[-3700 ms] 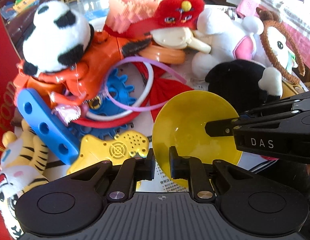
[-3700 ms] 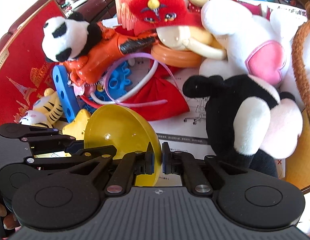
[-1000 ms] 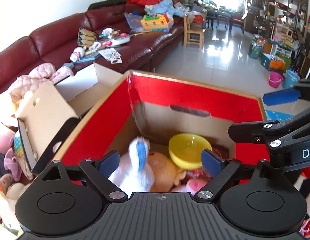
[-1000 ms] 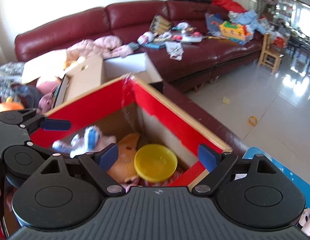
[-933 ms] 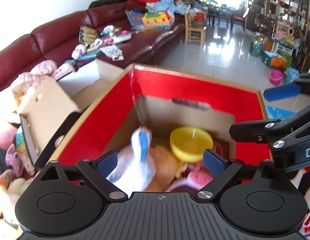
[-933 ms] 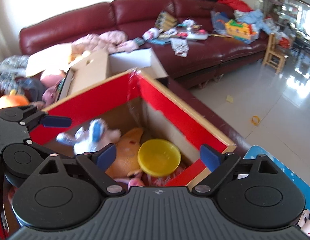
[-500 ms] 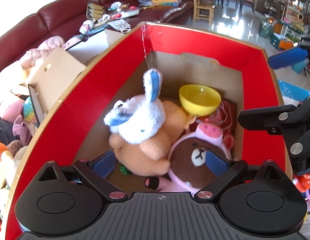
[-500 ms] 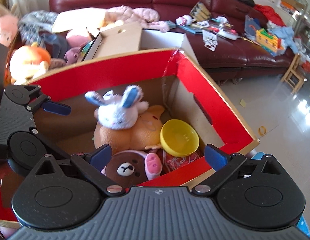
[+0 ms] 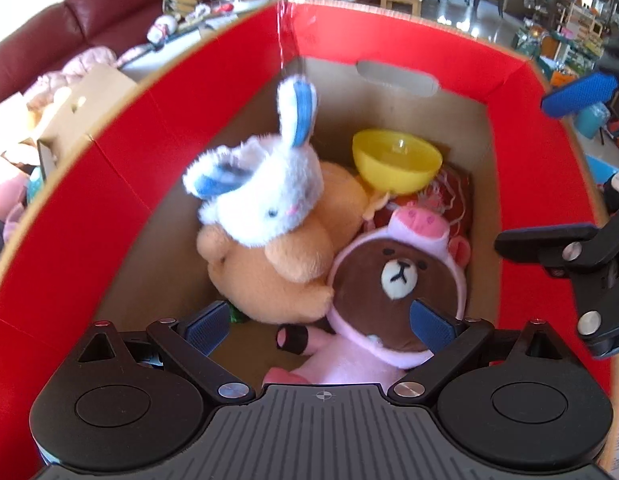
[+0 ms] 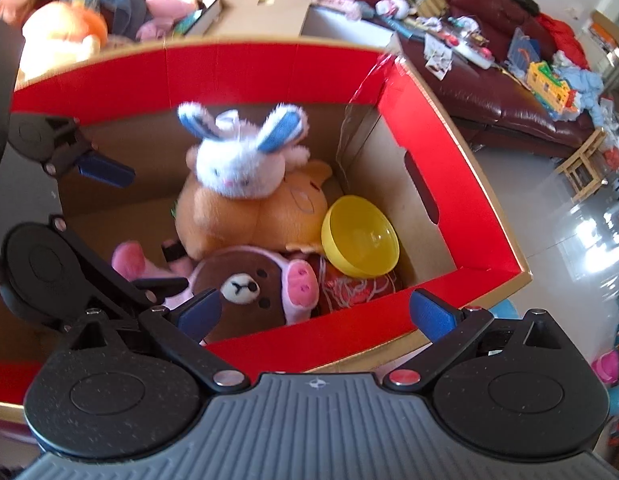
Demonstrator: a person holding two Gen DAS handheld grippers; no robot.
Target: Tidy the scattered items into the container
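A red cardboard box (image 9: 93, 216) (image 10: 449, 152) holds the yellow bowl (image 9: 397, 166) (image 10: 361, 236), which rests tilted in its far corner. Beside the bowl lie a white rabbit plush (image 9: 261, 196) (image 10: 241, 160), an orange plush (image 9: 277, 268) (image 10: 229, 212) and a brown bear in a pink hood (image 9: 397, 276) (image 10: 249, 284). My left gripper (image 9: 321, 324) is open and empty over the box's near side. My right gripper (image 10: 313, 312) is open and empty above the box's near rim. The left gripper also shows in the right wrist view (image 10: 85, 208), its jaws apart.
A dark red sofa (image 10: 489, 92) strewn with toys and papers stands behind the box. A smaller plain cardboard box (image 10: 265, 12) and plush toys (image 10: 65, 36) lie beyond it. Shiny tiled floor (image 10: 581, 232) is on the right, with a small wooden chair (image 10: 585, 160).
Both grippers held the yellow bowl over the toy pile, carried it to the box and let it go. In the last second both moved closer and looked further down into the box.
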